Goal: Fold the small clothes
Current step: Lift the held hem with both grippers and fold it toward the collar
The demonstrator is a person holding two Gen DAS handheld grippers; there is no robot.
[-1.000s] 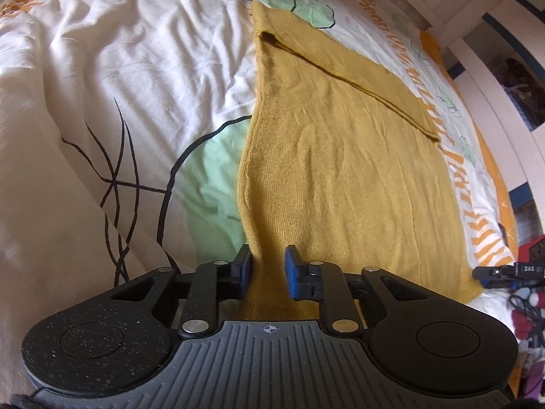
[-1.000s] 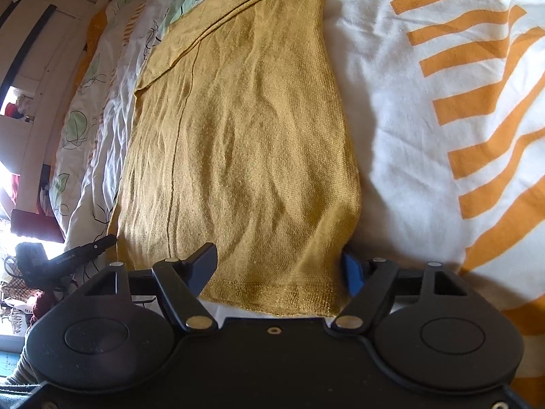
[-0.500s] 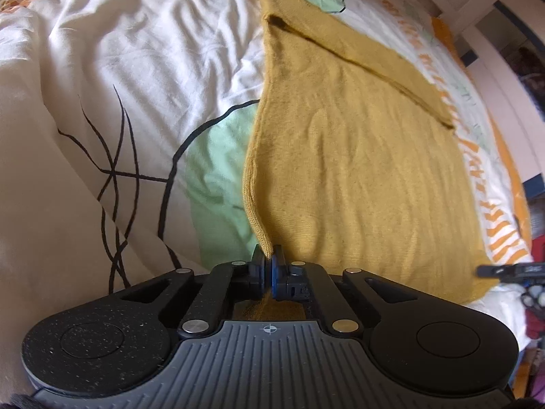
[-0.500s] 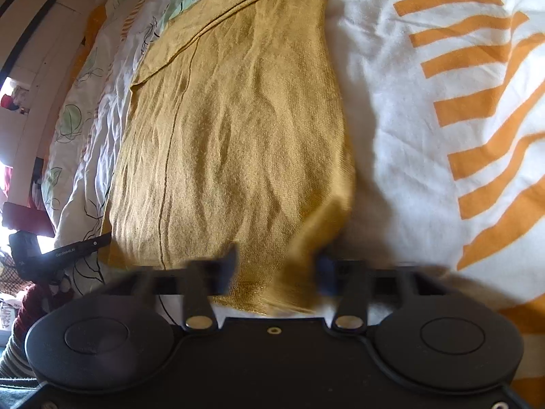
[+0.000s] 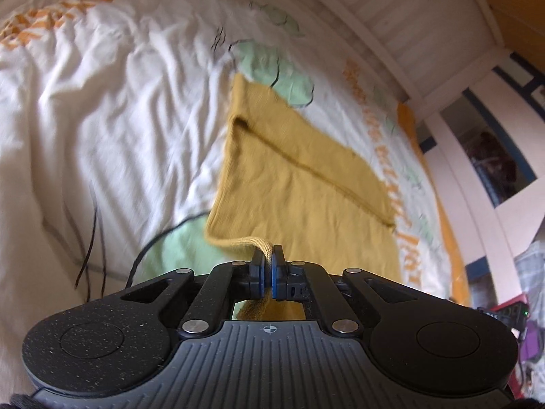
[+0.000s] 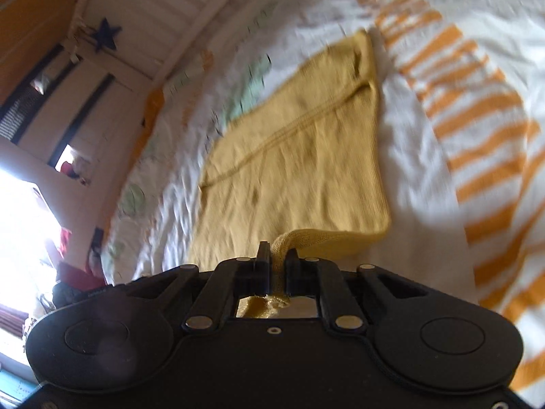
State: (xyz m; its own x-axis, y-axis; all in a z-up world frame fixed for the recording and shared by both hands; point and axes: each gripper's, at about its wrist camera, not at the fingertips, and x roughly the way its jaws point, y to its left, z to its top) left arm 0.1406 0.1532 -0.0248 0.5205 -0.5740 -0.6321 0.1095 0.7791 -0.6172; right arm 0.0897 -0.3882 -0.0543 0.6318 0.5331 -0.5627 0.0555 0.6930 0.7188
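On the bed, atop a white duvet (image 5: 112,129) w/ green blobs, black line drawings & orange stripes, lies the mustard knit garment (image 5: 306,184). It's spread mostly flat, w/ one part folded diagonally across its far end. L wrist view: left gripper (image 5: 268,274), jaws closed tight on the garment's near left corner; the hem is bunched into a ribbed wad between the blue pads (image 5: 278,272) & lifted off the duvet, fabric pulling up toward the jaws. Both views are motion-blurred. Beyond the bed's far edge there's a white slatted bed frame (image 5: 405,24). R wrist view: right gripper (image 6: 276,269), jaws also closed, pinching the garment's near right corner, w/ a thick roll of knit squeezed between them & some poking out behind. That corner is raised too, so the near hem curls up while the rest of the garment (image 6: 293,156) rests on the duvet (image 6: 442,109). A blue star (image 6: 106,34) hangs at the frame's upper left.
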